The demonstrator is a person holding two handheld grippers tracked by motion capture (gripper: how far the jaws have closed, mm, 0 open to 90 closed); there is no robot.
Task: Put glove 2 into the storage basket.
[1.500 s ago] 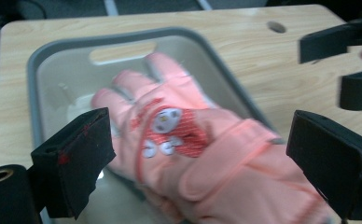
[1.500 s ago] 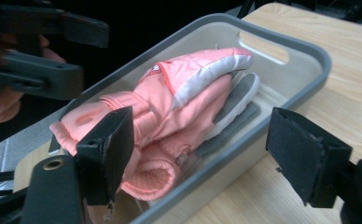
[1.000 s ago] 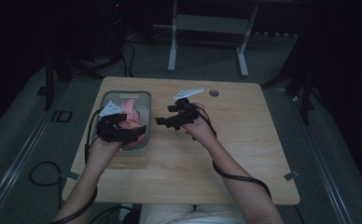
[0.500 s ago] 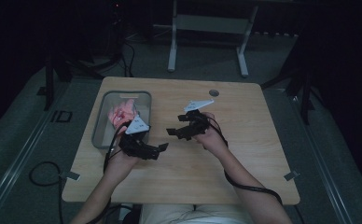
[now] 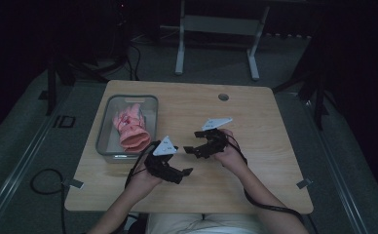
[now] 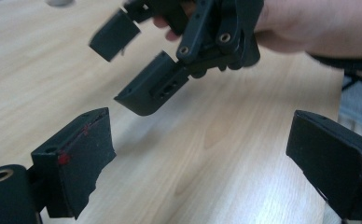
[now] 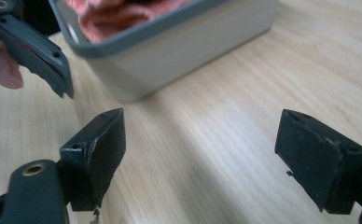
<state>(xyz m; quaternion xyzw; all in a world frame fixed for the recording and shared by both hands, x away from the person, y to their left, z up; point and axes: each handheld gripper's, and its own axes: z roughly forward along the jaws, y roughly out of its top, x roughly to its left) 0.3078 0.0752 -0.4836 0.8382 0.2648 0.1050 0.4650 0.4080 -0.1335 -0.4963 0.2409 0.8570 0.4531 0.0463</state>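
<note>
pink glove (image 7: 123,11): cut by top edge | grey tub (image 7: 179,42): far end out of frame

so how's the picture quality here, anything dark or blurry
High view: dim, with near-black surroundings, though the table and the pink glove in the grey bin stay readable. Left gripper view: bright, with the right hand-held gripper slightly motion-blurred. Right gripper view: bright, with the bin soft and out of focus and the jaws sharper.

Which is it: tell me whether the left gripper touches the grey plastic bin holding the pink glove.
Apart. In the high view the left gripper hangs over bare wood, clear of the grey plastic bin; the pink glove lies inside it.
</note>
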